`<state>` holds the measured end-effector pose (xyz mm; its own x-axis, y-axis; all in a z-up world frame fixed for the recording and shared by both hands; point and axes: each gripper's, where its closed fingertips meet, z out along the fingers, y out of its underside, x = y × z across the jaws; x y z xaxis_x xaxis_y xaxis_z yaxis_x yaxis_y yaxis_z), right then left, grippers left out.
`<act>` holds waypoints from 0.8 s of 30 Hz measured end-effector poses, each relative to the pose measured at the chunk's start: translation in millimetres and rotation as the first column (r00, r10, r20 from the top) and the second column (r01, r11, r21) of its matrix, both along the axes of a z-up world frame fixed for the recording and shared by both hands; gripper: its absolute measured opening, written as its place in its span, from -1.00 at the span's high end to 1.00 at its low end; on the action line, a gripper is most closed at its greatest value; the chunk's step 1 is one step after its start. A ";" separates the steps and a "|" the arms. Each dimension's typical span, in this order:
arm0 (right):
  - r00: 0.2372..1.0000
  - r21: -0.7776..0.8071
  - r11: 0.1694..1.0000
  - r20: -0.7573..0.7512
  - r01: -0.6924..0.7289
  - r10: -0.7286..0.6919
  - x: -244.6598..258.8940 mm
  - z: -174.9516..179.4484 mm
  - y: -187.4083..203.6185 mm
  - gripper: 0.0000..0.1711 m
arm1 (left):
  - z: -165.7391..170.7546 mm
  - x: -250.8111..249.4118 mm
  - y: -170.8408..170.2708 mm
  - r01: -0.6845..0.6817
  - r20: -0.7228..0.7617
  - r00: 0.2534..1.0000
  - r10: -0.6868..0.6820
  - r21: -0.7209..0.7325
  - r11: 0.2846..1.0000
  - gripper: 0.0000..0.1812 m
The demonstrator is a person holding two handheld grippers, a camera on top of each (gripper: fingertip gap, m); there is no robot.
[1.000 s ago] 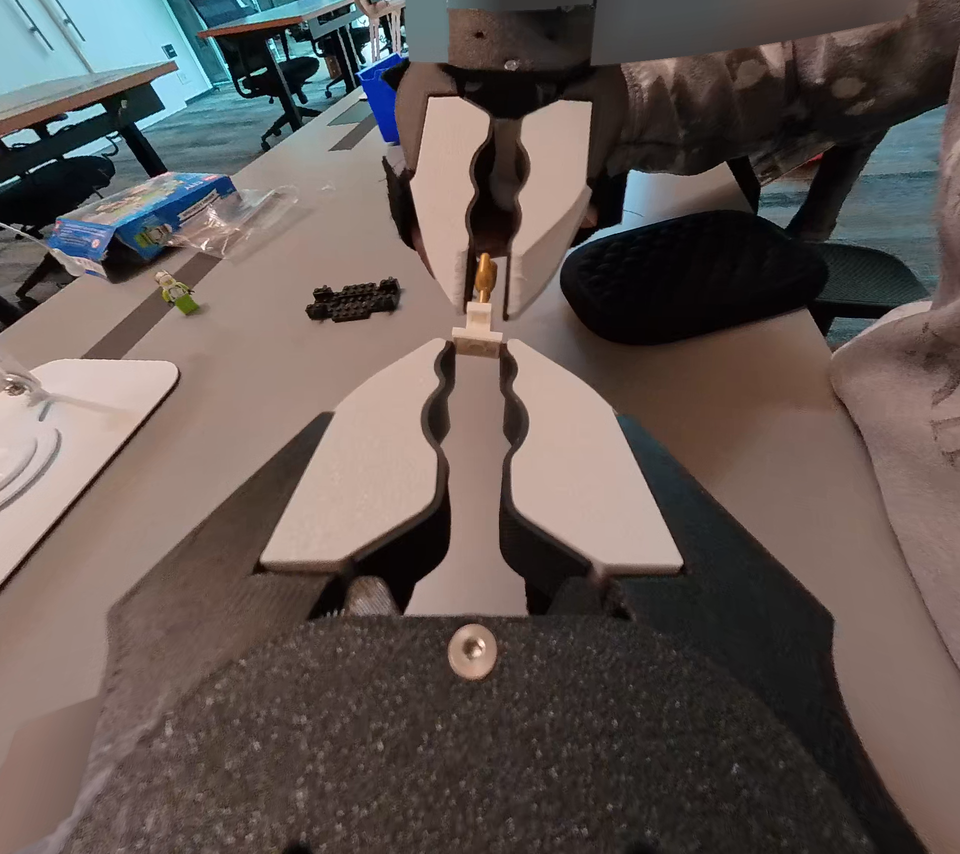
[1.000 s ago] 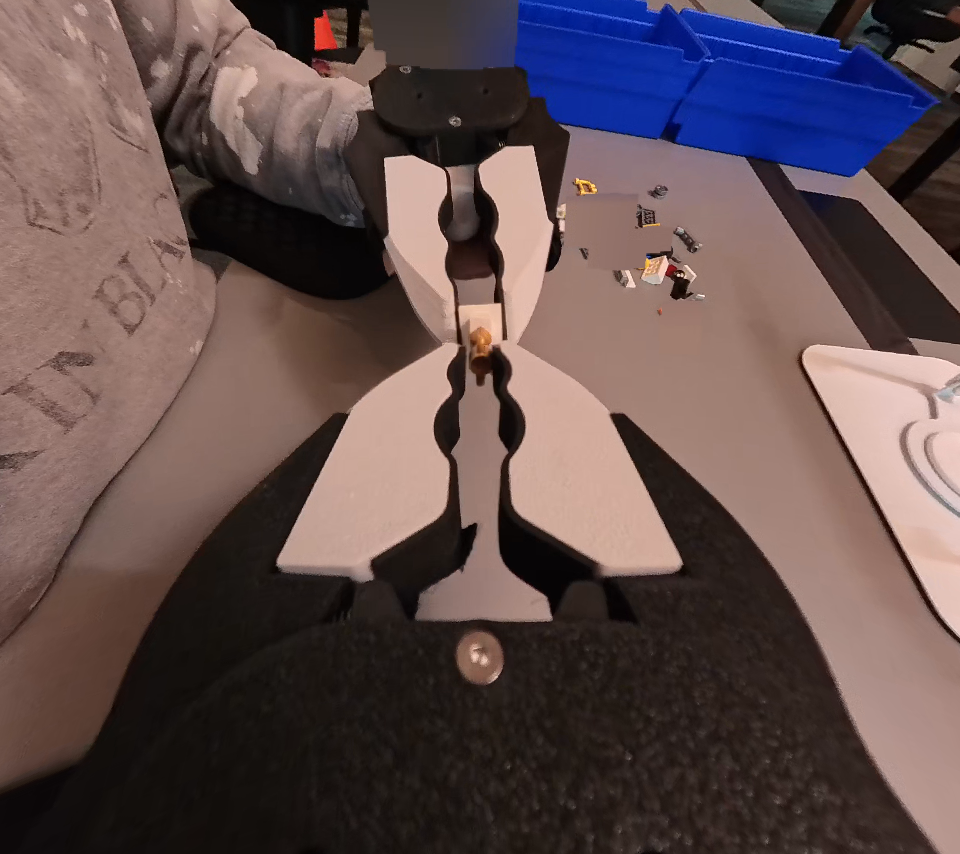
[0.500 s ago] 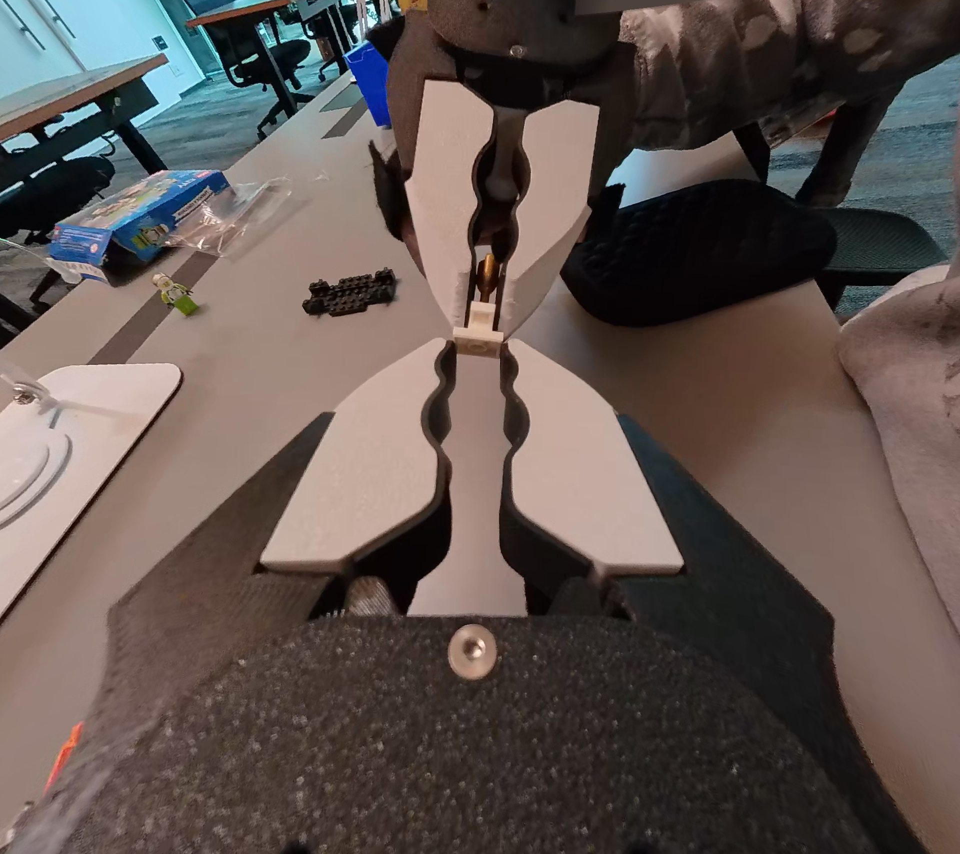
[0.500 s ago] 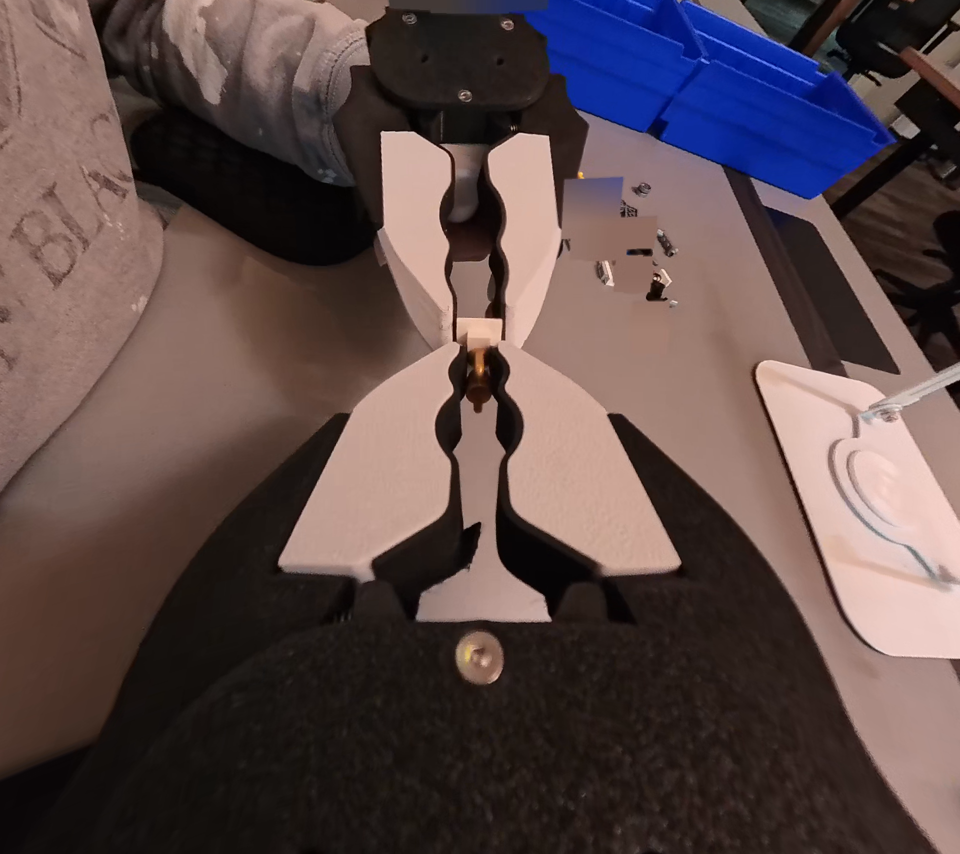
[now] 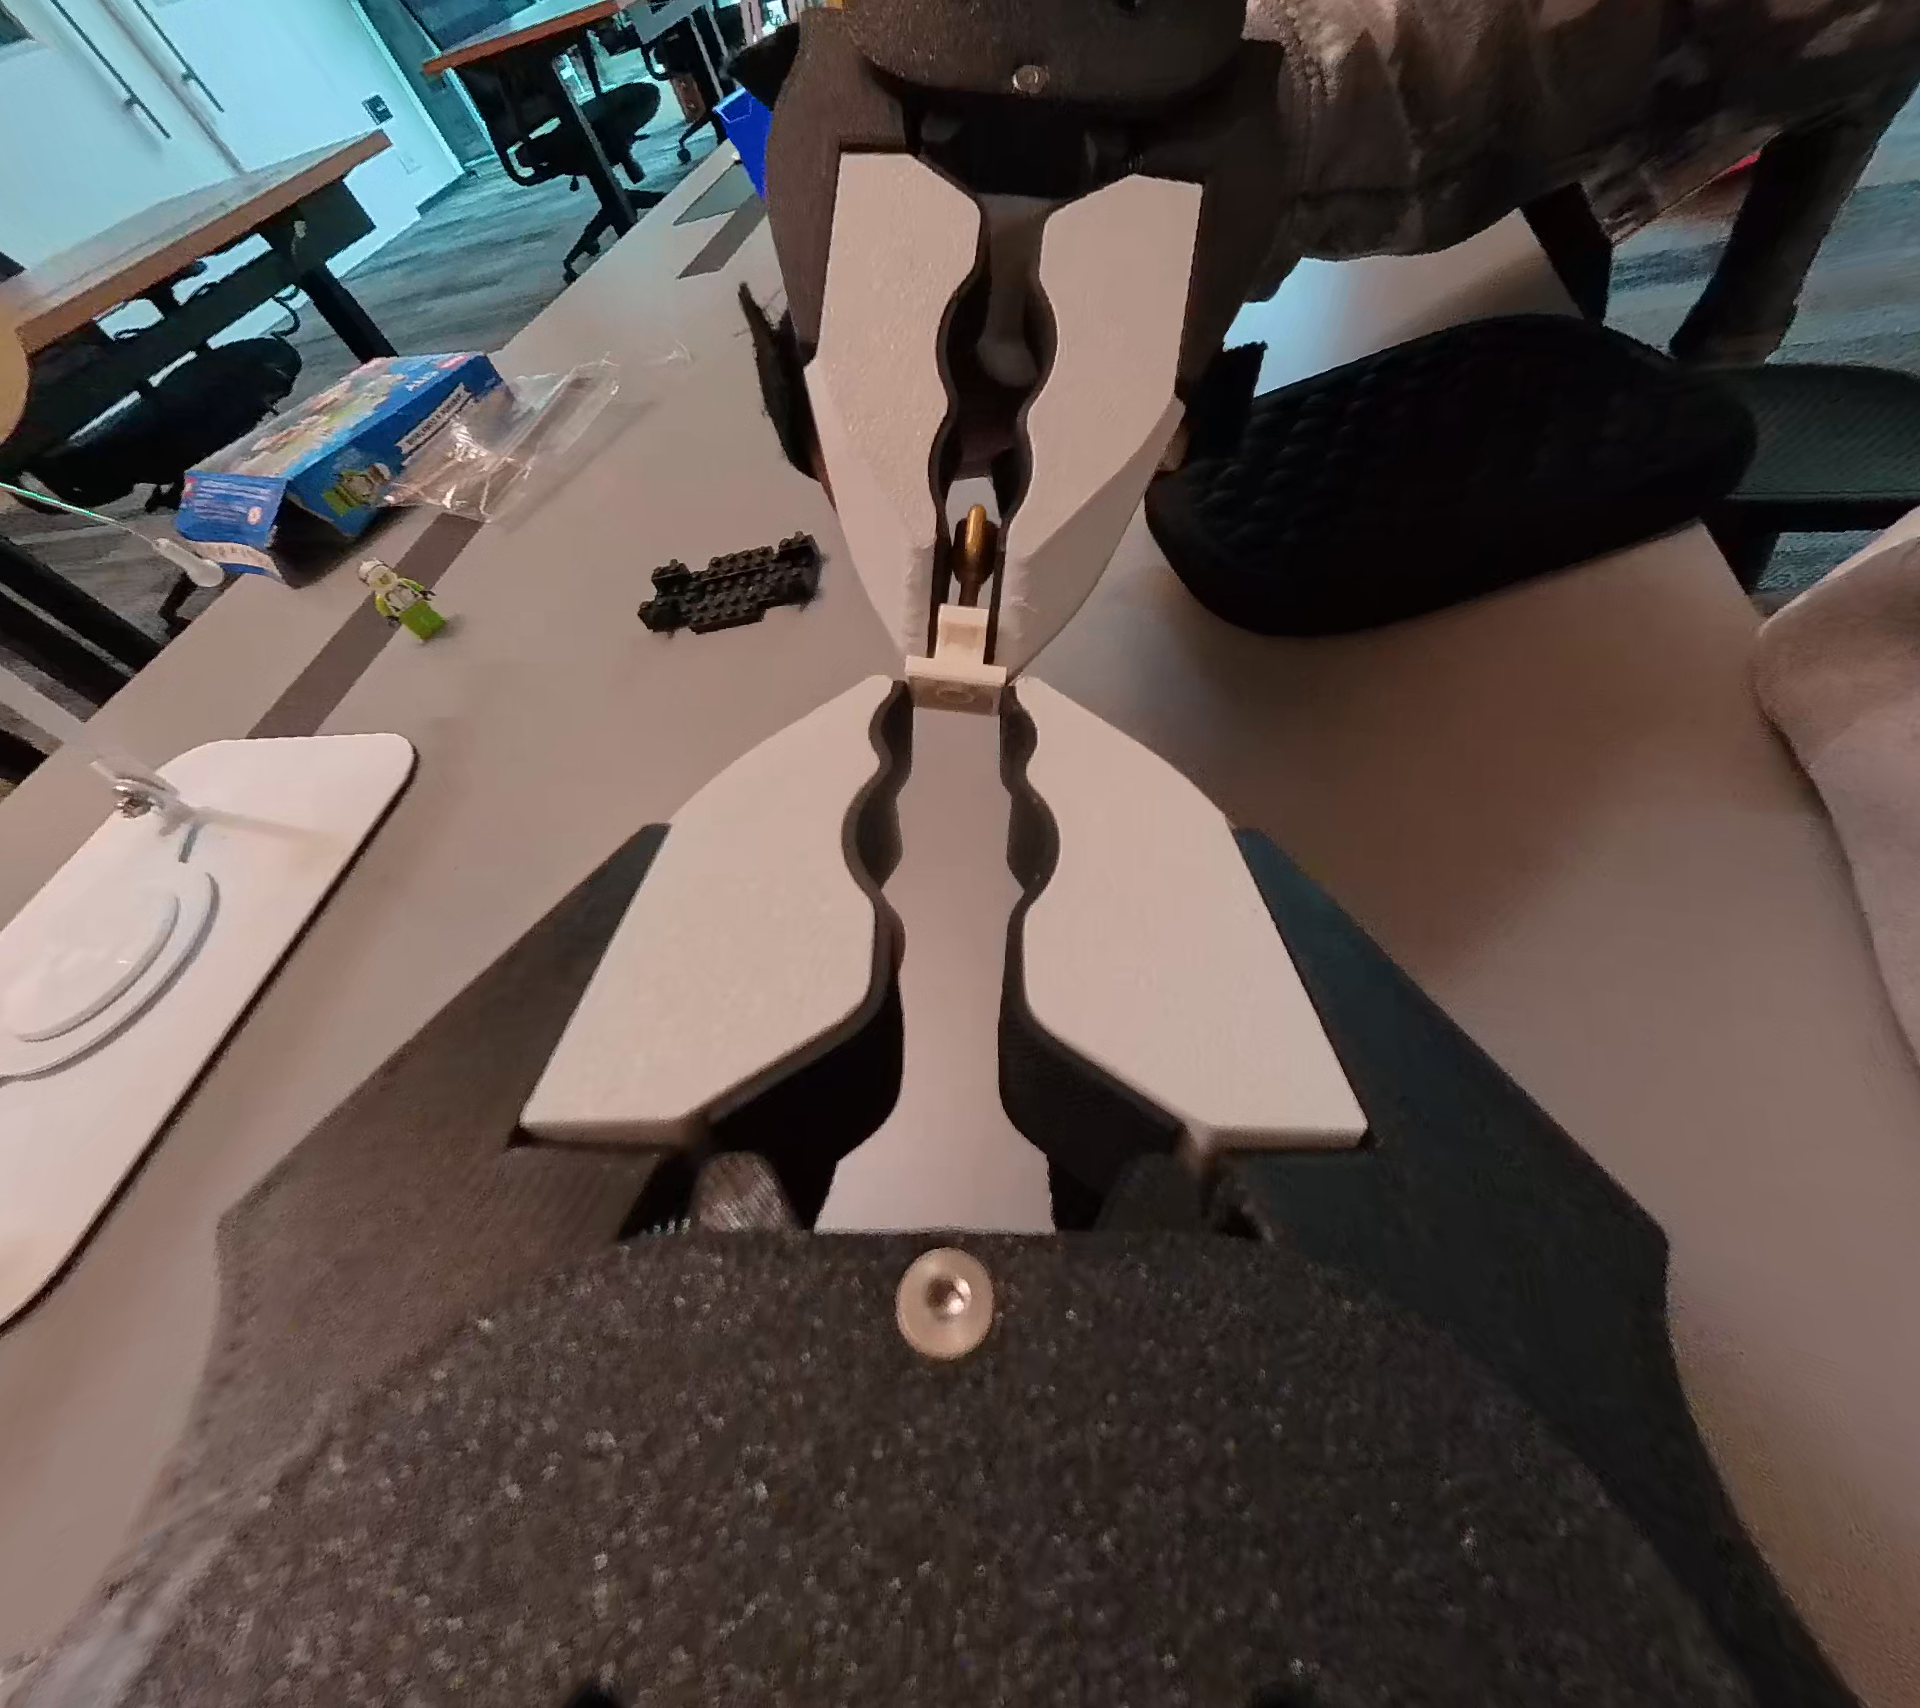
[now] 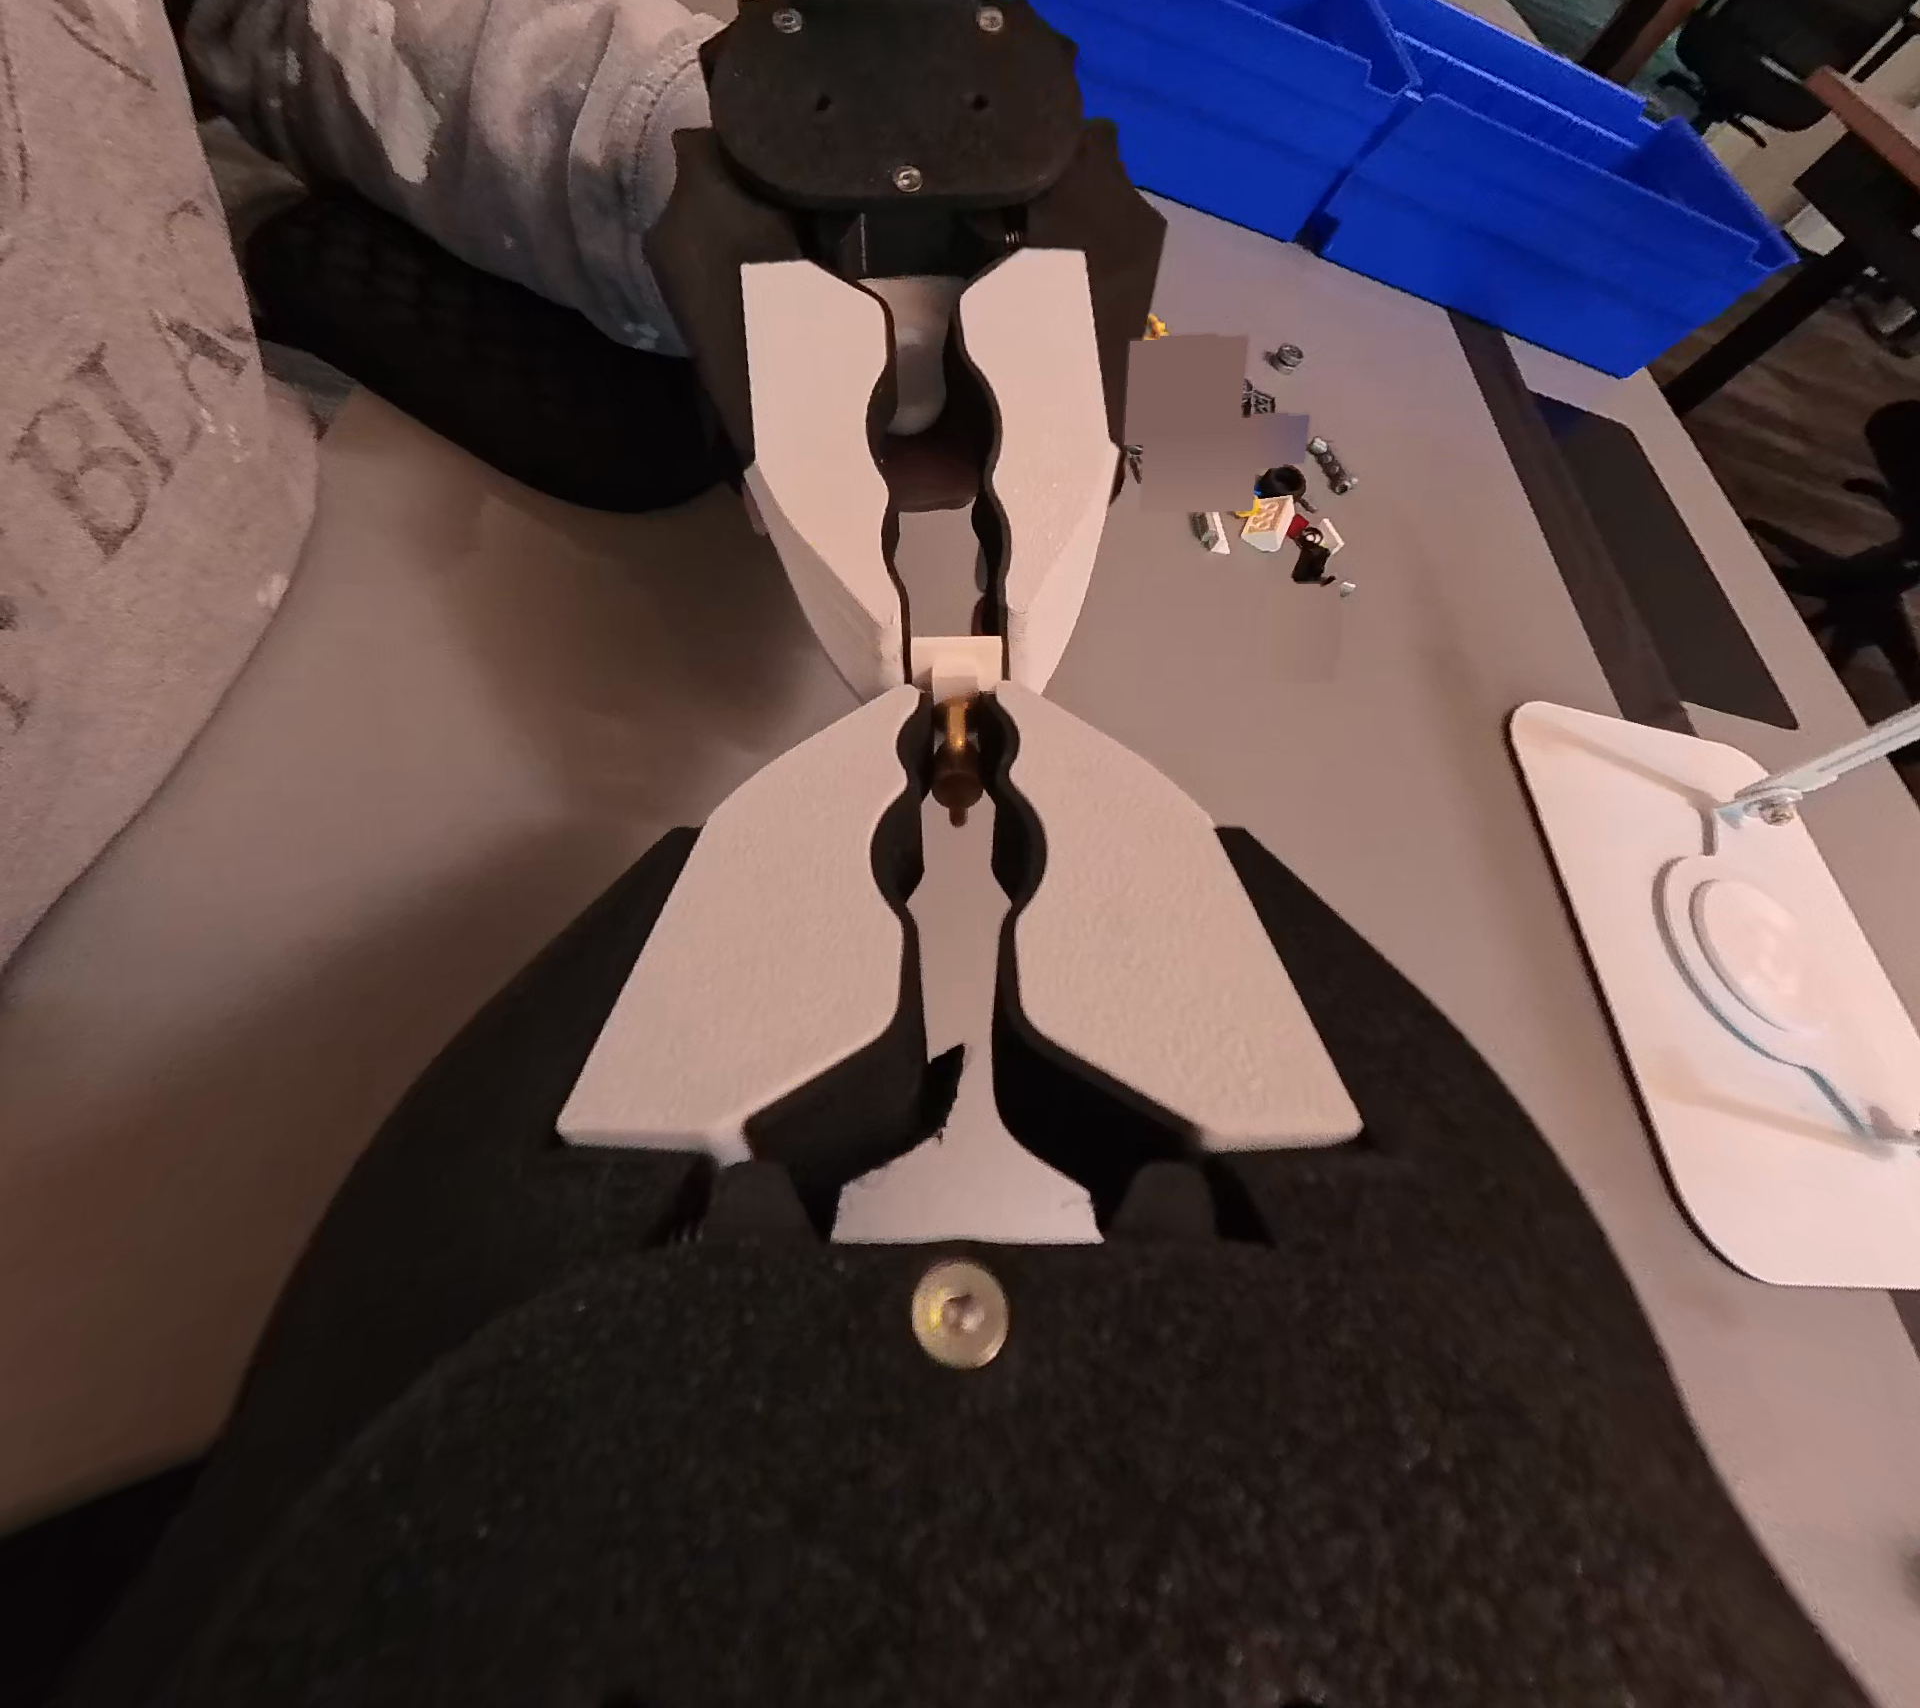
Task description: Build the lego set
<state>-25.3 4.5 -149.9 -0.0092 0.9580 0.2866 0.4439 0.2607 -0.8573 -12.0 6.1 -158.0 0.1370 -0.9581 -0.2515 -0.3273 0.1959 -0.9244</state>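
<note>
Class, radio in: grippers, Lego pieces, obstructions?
Left gripper shut on white clip plate. Right gripper shut on gold piece, tip at clip. Nothing between them.

- Grey table point(image 5: 1403, 827), bearing:
- black brick assembly point(image 5: 732, 583)
- green minifigure point(image 5: 400, 598)
- blue box point(image 5: 343, 453), clear bags point(image 5: 520, 443)
- white pad point(image 5: 156, 931)
- blue bins point(image 6: 1455, 100)
- loose pieces point(image 6: 1278, 515)

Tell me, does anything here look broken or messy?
Nothing looks broken. Loose pieces lie scattered on the table, and the box lies open-ended beside a crumpled bag; ordinary mid-build clutter.
</note>
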 end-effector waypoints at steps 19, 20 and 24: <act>0.973 -0.415 0.891 -0.055 0.182 -0.225 25.3 8.6 16.8 0.60 | 11.1 -8.5 26.1 -0.195 -0.008 0.977 0.214 0.384 0.903 0.82; 0.959 -0.531 0.824 -0.072 0.196 -0.275 25.2 6.3 16.1 0.61 | 11.7 -8.8 27.9 -0.211 -0.009 0.971 0.237 0.426 0.880 0.82; 0.849 -0.846 0.513 -0.159 0.146 -0.504 17.0 0.6 16.4 0.57 | 12.4 -11.8 37.3 -0.255 -0.022 0.933 0.359 0.665 0.702 0.83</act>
<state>-8.3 20.9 -149.4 0.2779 0.6954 -0.6628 -0.0199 -0.6856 -0.7277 -23.7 43.4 -145.6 0.3077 -0.4691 -0.8278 -0.5903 0.5882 -0.5527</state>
